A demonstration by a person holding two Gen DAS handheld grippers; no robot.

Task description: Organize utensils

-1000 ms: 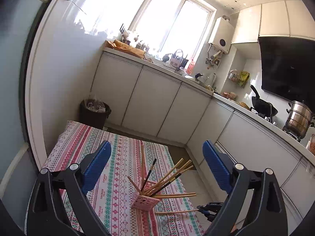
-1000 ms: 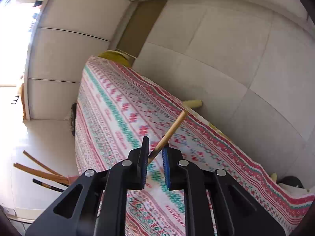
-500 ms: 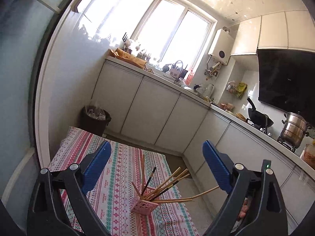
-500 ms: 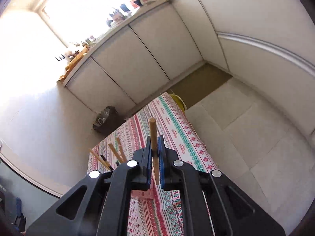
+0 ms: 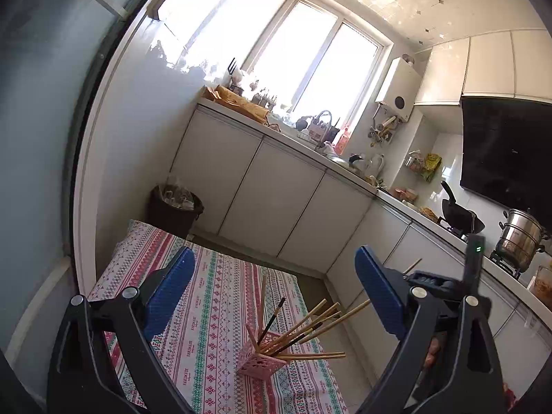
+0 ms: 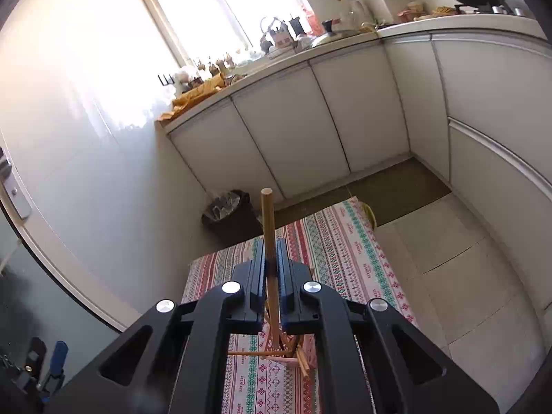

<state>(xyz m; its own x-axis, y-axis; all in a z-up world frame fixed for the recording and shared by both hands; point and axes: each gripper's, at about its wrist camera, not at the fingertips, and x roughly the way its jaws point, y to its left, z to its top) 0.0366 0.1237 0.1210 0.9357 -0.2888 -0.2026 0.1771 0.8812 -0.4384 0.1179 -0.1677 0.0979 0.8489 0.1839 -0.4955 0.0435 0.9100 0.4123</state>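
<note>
A pink perforated holder (image 5: 259, 355) stands on the patterned tablecloth (image 5: 214, 310) with several wooden chopsticks and a dark one fanned out of it. My left gripper (image 5: 274, 291) is open and empty, held above and behind the holder. My right gripper (image 6: 270, 262) is shut on a wooden chopstick (image 6: 267, 214), which stands upright between the pads, its lower end reaching down toward the holder (image 6: 288, 355). The right gripper also shows in the left wrist view (image 5: 438, 283), to the right of the holder.
White cabinets (image 5: 276, 189) and a cluttered counter run behind and to the right of the table. A dark bin (image 5: 174, 207) stands at the table's far corner. A wok (image 5: 459, 214) and a steel pot (image 5: 521, 238) sit on the stove.
My right gripper has lifted the chopstick off the table, turned it upright and brought it over the holder. The left gripper has risen and tilted up a little.
</note>
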